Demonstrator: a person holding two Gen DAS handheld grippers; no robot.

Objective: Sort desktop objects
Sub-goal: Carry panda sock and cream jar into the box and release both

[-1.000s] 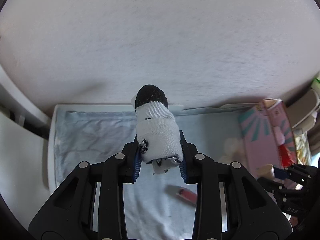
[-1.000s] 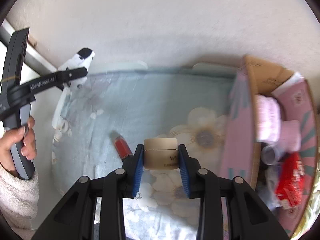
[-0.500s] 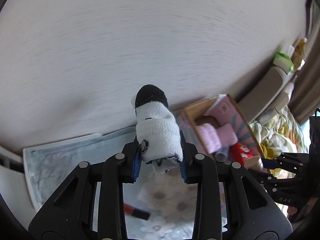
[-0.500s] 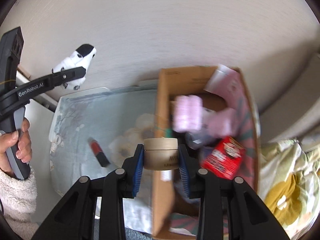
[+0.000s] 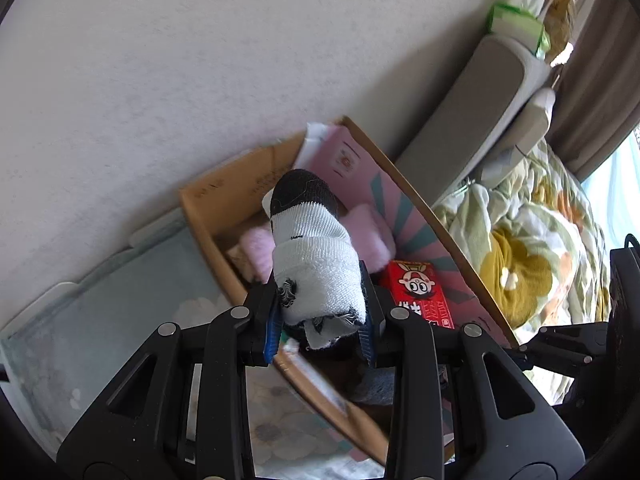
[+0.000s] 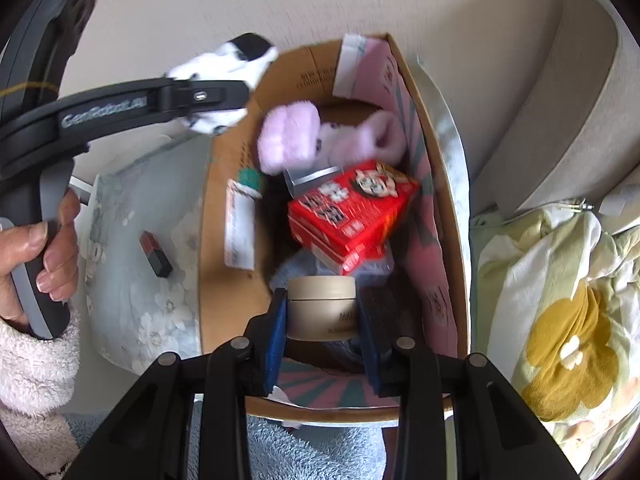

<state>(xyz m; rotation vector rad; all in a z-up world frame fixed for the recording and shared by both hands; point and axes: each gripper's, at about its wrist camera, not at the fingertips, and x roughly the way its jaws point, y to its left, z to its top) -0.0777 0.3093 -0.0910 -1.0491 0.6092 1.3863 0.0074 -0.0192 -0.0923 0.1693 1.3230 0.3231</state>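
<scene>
Both grippers have swung from the worktop over the cardboard box (image 6: 440, 216). The right gripper (image 6: 322, 312) jaws clamp the cream jar (image 6: 322, 308); the left gripper (image 5: 320, 316) jaws clamp the rolled sock (image 5: 316, 276). Released high, the jar may bounce off the red packet (image 6: 352, 212).

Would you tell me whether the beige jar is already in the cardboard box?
Not yet: the right gripper holds the beige jar above the cardboard box.
</scene>
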